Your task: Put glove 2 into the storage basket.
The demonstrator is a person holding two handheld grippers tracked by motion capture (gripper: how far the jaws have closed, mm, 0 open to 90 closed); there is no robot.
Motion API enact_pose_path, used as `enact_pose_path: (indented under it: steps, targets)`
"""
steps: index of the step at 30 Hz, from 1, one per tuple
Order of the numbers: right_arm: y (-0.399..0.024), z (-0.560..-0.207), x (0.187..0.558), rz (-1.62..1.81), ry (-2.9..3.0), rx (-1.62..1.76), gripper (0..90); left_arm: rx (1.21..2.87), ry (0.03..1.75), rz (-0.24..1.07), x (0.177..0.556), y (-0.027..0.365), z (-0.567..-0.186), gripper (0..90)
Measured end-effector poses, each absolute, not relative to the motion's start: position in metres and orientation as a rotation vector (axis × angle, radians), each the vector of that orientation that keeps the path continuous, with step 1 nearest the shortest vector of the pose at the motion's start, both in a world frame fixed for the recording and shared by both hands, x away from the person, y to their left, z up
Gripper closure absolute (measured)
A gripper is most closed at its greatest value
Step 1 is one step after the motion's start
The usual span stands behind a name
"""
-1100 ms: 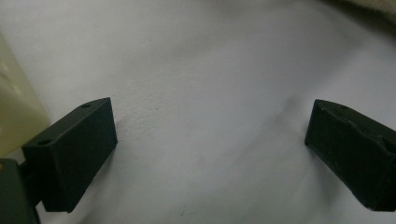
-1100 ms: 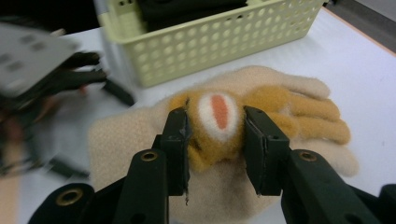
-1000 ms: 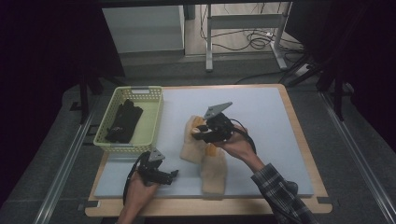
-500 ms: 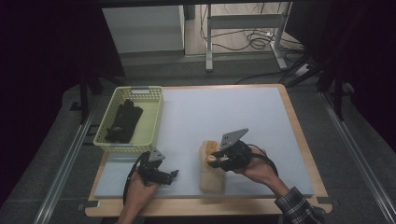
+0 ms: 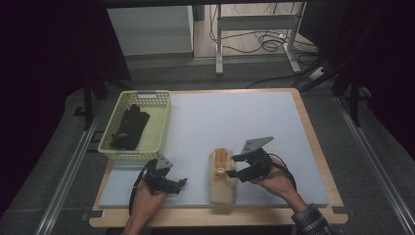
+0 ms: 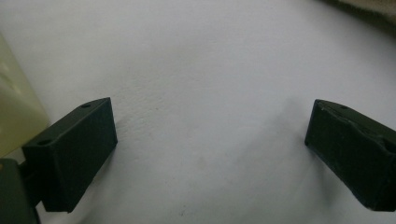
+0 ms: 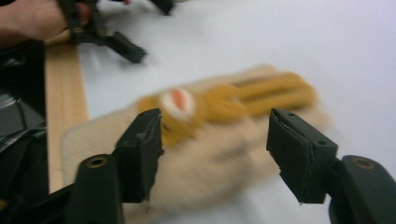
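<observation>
We see glove (image 5: 222, 178) cream-beige, with orange-yellow stripes on fingers and round white-and-orange patch on back (image 7: 175, 103). Basket (image 5: 161, 128) pale yellow-green, lattice walls; dark glove (image 5: 128, 128) inside it black. Mat (image 5: 235, 122) pale blue-white, plain; table (image 5: 313, 142) edge light wood. We note left gripper (image 5: 177, 184) black, right gripper (image 5: 234, 166) black with grey plate on top. Sleeve (image 5: 313, 223) at right plaid, dark with light lines. Floor (image 5: 63, 147) dark grey.

A yellow basket (image 5: 159, 128) holding a black glove (image 5: 128, 127) sits at the table's (image 5: 254, 117) left.
</observation>
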State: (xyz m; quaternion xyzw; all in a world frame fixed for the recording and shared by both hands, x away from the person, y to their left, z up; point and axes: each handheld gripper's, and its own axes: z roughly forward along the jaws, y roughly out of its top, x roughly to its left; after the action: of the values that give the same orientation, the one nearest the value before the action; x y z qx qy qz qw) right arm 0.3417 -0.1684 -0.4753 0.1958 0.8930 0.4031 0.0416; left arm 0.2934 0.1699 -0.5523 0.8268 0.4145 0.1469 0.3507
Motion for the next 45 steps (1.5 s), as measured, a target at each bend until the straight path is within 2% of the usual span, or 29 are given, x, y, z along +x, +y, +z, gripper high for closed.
enact_pose_path:
  steps: [4, 9, 17, 32, 42, 45]
  targets:
    - [-0.19, -0.487, 0.343, 1.239, 2.709, 0.716, 47.9, 2.148, 1.069, 0.38, 0.294, 0.17, -0.552, 2.3]
    - [-0.2, -0.509, 0.329, 1.207, 2.704, 0.751, 72.1, 2.149, 1.069, 0.38, 0.294, 0.17, -0.552, 2.4]
    - [-0.189, -0.53, 0.304, 1.209, 2.753, 0.679, 81.7, 2.13, 1.081, 0.374, 0.293, 0.173, -0.551, 4.6]
    - [-0.135, -0.535, 0.299, 1.227, 2.743, 0.65, 79.8, 2.131, 1.168, 0.426, 0.288, 0.205, -0.552, 0.9]
    - [-0.096, -0.537, 0.309, 1.207, 2.704, 0.633, 79.0, 2.123, 1.164, 0.411, 0.289, 0.209, -0.554, 0.0]
    - [-0.094, -0.537, 0.309, 1.211, 2.703, 0.625, 75.8, 2.121, 1.166, 0.409, 0.289, 0.21, -0.554, 0.0]
